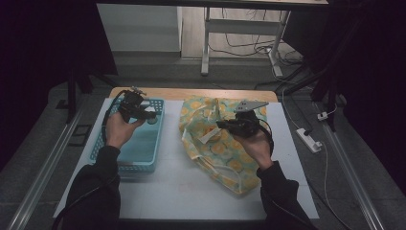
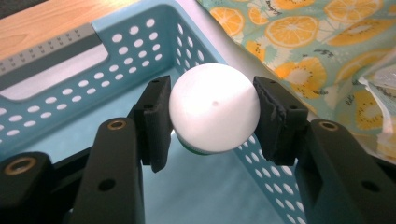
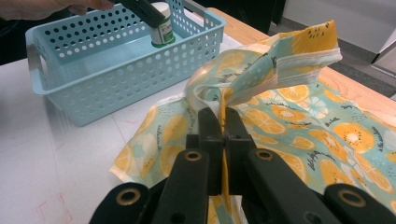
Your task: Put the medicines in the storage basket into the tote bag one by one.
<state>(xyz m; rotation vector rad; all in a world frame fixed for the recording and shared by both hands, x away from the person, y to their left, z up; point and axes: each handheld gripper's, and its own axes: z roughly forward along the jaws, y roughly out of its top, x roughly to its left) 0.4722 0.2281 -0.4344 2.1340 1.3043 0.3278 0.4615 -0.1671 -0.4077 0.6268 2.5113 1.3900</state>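
Work in hand: small white-capped bottle (image 2: pixel 214 113) being carried at the blue basket (image 1: pixel 135 155) while the fruit-print cloth bag (image 1: pixel 218 143) is held up by its edge.
Left tongs (image 2: pixel 212 119): pinching the bottle's round cap from both sides, pads (image 2: pixel 158 122) flat against it.
Right tongs (image 3: pixel 220 140): pressed together on a fold of the bag's rim, cloth rising in a peak above them.
Bottle's place: over the basket's inside, near its far wall; long axis roughly upright, green-labelled body hanging below the cap.
Deciding relation: basket floor straight below the bottle, so a short lowering seems all that remains; left hand (image 1: pixel 119 129) plainly the nearer one.
Left gripper view: cap and grip up close, label hidden.
Right gripper view: bottle (image 3: pixel 162 23) seen from the side, label and upright pose clear, gap to the floor hard to judge.
Bench (image 1: pixel 177 187): white, carrying basket and bag side by side.
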